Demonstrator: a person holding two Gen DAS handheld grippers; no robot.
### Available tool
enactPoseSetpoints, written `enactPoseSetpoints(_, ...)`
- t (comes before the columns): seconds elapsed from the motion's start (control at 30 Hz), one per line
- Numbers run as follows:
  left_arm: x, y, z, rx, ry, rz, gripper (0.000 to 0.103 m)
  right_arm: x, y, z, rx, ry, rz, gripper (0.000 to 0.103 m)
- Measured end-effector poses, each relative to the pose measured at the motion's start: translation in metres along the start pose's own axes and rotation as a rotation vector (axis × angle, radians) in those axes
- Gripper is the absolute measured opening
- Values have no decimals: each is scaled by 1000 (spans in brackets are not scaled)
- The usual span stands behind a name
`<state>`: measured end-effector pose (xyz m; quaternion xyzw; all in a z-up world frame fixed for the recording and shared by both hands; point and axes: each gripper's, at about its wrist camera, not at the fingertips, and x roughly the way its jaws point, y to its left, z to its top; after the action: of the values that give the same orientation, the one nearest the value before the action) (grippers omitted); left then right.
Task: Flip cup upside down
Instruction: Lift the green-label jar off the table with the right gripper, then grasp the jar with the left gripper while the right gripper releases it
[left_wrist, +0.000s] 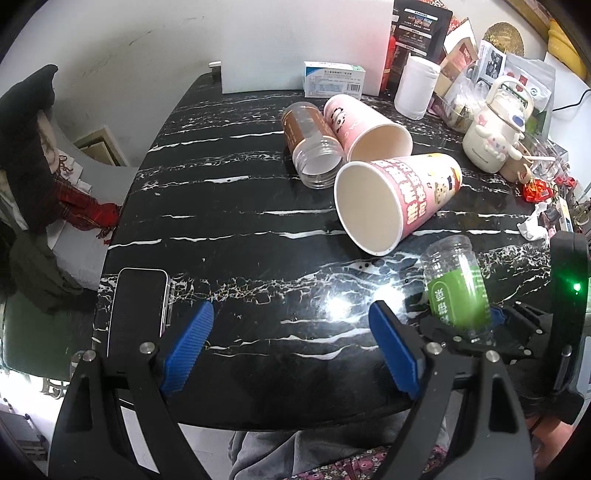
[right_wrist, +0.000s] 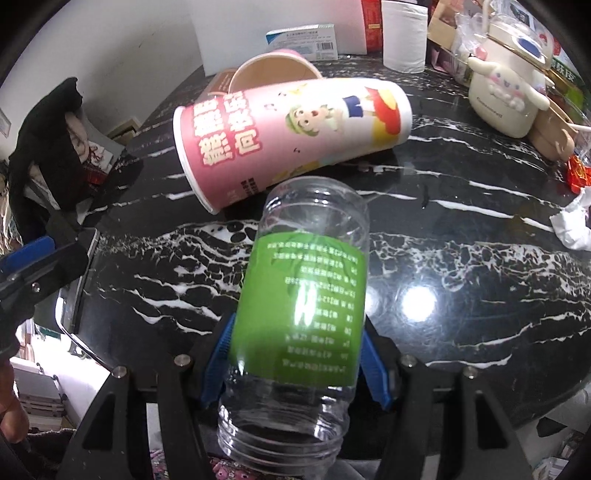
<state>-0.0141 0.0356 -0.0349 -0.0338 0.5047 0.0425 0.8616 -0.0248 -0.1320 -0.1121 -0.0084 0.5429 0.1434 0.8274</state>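
Note:
My right gripper (right_wrist: 295, 350) is shut on a clear plastic cup with a green label (right_wrist: 299, 306), held above the black marble table (right_wrist: 461, 288) with its open mouth toward the camera and its base pointing away. The same cup shows in the left wrist view (left_wrist: 458, 288), held by the right gripper (left_wrist: 469, 321). My left gripper (left_wrist: 291, 336) is open and empty over the table's near edge. A pink paper cup with cartoon print (left_wrist: 399, 199) (right_wrist: 291, 140) lies on its side mid-table.
A second pink paper cup (left_wrist: 365, 125) and a brown-labelled clear cup (left_wrist: 310, 140) lie on their sides farther back. A phone (left_wrist: 136, 310) lies at the near left. A white roll (left_wrist: 415, 86), boxes, a cream kettle (left_wrist: 491, 125) and clutter crowd the back right.

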Motion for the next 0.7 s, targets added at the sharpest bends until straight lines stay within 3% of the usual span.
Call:
enactPoseSetpoints(0.43,1,-2,2,2,0,2,85,-10,3,5,-26,-25,6,70)
enactPoseSetpoints(0.7,-9,-8,7,19,-26,-9,85,-45,-1,-2,-20,-76,29,70)
